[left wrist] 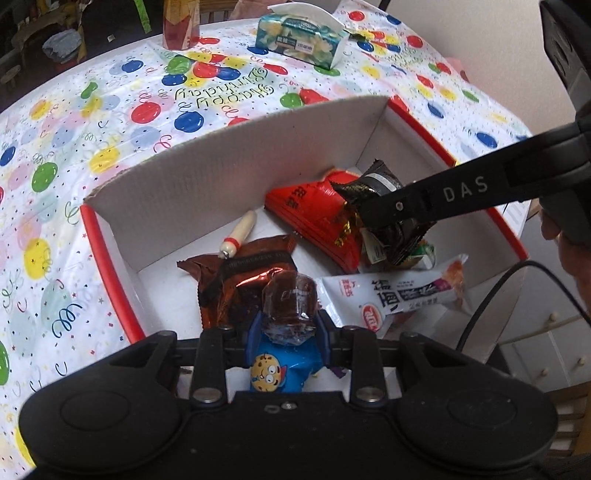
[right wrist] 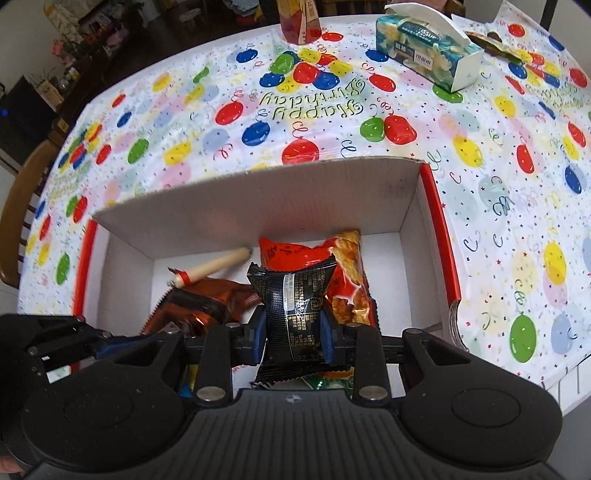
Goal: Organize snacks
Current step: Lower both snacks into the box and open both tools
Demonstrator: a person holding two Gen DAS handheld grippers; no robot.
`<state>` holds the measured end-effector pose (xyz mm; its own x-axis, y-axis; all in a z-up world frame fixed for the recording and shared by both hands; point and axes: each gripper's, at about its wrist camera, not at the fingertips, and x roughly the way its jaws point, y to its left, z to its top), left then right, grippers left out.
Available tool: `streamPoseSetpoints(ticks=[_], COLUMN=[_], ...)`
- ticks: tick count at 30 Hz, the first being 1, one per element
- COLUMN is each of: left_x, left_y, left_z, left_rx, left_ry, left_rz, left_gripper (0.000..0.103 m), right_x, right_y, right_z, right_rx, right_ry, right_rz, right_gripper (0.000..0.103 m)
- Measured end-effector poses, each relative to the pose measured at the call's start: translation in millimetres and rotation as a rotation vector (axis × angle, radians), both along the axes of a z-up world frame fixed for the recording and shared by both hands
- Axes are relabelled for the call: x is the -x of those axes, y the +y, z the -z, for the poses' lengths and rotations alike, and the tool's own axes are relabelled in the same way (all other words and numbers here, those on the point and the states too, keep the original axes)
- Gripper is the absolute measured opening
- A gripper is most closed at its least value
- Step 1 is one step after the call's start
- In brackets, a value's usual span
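A white cardboard box with a red rim (left wrist: 236, 162) (right wrist: 258, 206) sits on the balloon tablecloth. Inside lie a red packet (left wrist: 314, 210) (right wrist: 291, 251), a brown foil packet (left wrist: 240, 277) (right wrist: 199, 302), a white packet (left wrist: 399, 291) and a cream sausage stick (left wrist: 240, 232) (right wrist: 214, 267). My left gripper (left wrist: 290, 328) is shut on a blue cartoon packet (left wrist: 273, 369) over the box's near side. My right gripper (right wrist: 293, 332) (left wrist: 384, 218) is shut on a black packet (right wrist: 295, 306) (left wrist: 373, 184), held above the red packet. The left gripper (right wrist: 103, 343) shows at the lower left of the right wrist view.
A green tissue box (left wrist: 303, 37) (right wrist: 424, 48) and a red carton (left wrist: 181, 26) (right wrist: 299, 18) stand at the table's far side. A torn wrapper (right wrist: 495, 44) lies at the back right. A wooden chair (right wrist: 22, 206) stands at the left edge.
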<state>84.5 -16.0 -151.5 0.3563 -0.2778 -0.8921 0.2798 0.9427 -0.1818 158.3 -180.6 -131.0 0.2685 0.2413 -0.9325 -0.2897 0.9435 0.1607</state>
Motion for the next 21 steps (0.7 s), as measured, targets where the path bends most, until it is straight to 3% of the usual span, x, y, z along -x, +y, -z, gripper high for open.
streamPoseSetpoints(ticks=[13,21], left_x=[-3,3], left_y=[-6,-7], left_z=[10,4], left_rx=[-0.032,-0.029], left_ry=[-0.001,-0.024], left_rz=[0.041,0.05], left_gripper=[0.029,0.039], right_x=[3,9], right_y=[0,-6], right_z=[1,-7], right_rx=[0.008,-0.036], right_ry=[-0.02,-0.029], right_rz=[0.041,0.07], right_gripper=[0.029,0.03])
